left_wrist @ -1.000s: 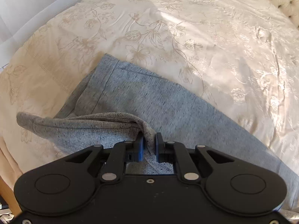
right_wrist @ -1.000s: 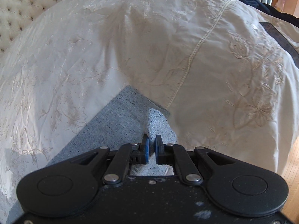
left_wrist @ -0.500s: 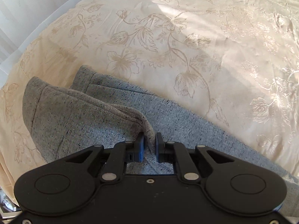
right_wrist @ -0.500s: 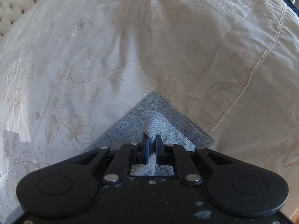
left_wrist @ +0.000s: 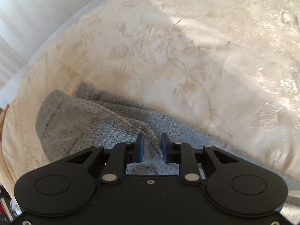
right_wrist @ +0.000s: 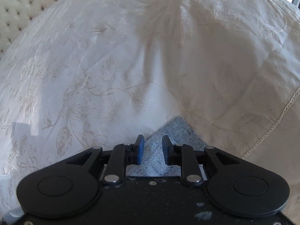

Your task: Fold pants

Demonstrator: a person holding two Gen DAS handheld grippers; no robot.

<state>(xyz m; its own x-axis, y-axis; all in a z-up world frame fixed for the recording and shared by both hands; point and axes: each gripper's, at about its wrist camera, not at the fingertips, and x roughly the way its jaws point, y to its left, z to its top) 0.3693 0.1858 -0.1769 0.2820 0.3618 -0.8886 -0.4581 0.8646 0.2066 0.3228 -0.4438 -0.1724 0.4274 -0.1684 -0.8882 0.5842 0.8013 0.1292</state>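
Note:
The grey knit pants (left_wrist: 90,123) lie on the cream bedspread (left_wrist: 187,56), one end folded over onto the rest. My left gripper (left_wrist: 151,146) is open, its blue pads apart on either side of a raised fabric ridge that still stands between them. In the right wrist view a pointed corner of the pants (right_wrist: 176,129) lies flat on the bedspread (right_wrist: 93,75). My right gripper (right_wrist: 151,150) is open just above that corner, with fabric under the gap and nothing pinched.
A tufted headboard (right_wrist: 22,5) is at the far left of the right wrist view. A white wall or curtain (left_wrist: 37,18) borders the bed's left edge. A stitched seam (right_wrist: 271,131) of the bedspread runs at the right.
Both grippers have opened and let go of the pants. The folded end now rests on the lower layer. The right gripper has drawn nearer the corner.

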